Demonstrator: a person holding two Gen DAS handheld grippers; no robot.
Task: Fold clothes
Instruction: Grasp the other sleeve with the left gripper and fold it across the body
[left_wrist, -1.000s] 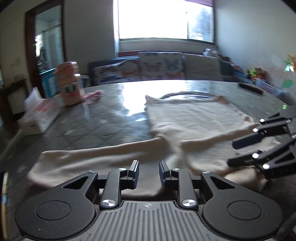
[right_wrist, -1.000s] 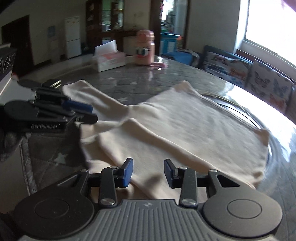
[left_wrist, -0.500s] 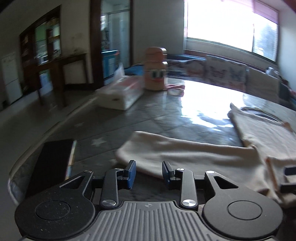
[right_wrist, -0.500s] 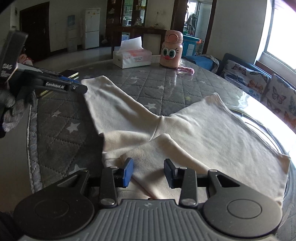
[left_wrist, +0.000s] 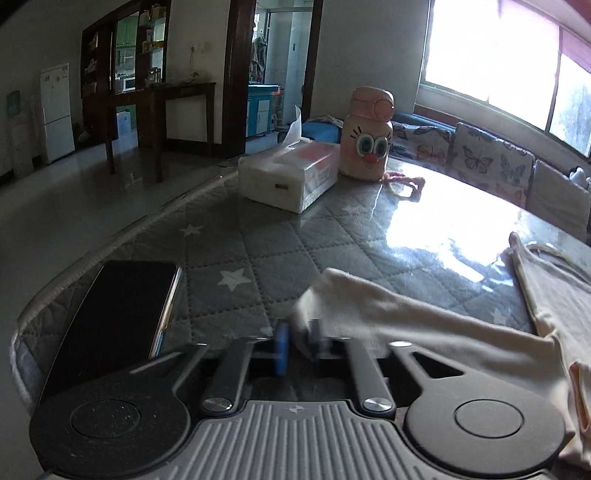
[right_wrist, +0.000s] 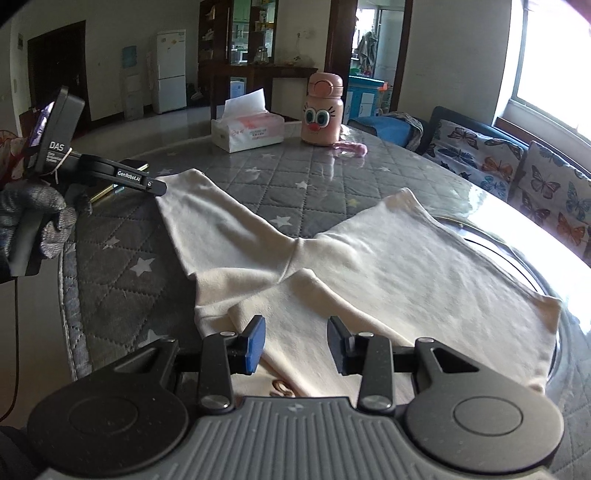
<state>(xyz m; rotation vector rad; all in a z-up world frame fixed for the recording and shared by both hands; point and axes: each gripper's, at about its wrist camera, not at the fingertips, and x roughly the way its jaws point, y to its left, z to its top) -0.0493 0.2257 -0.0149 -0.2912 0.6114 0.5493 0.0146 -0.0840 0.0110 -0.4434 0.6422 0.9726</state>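
A cream long-sleeved top (right_wrist: 388, 266) lies flat on the grey quilted table (right_wrist: 314, 181). One sleeve (right_wrist: 207, 218) stretches out toward the table's left edge; the other sleeve (right_wrist: 295, 314) lies folded over the body. My left gripper (left_wrist: 298, 341) is at the cuff of the outstretched sleeve (left_wrist: 406, 321), its jaws closing on the cuff, blurred by motion. It also shows in the right wrist view (right_wrist: 157, 186) at the cuff. My right gripper (right_wrist: 295, 343) is open and empty just above the folded sleeve near the hem.
A black phone (left_wrist: 118, 317) lies at the table's near left edge beside my left gripper. A tissue box (right_wrist: 247, 131), a pink bottle with a cartoon face (right_wrist: 320, 110) and a pink strap (right_wrist: 351, 147) stand at the far side. A sofa (right_wrist: 498, 155) runs behind.
My left gripper has swung left along the outstretched sleeve to its cuff and its jaws have narrowed onto it. My right gripper has stayed open over the folded sleeve.
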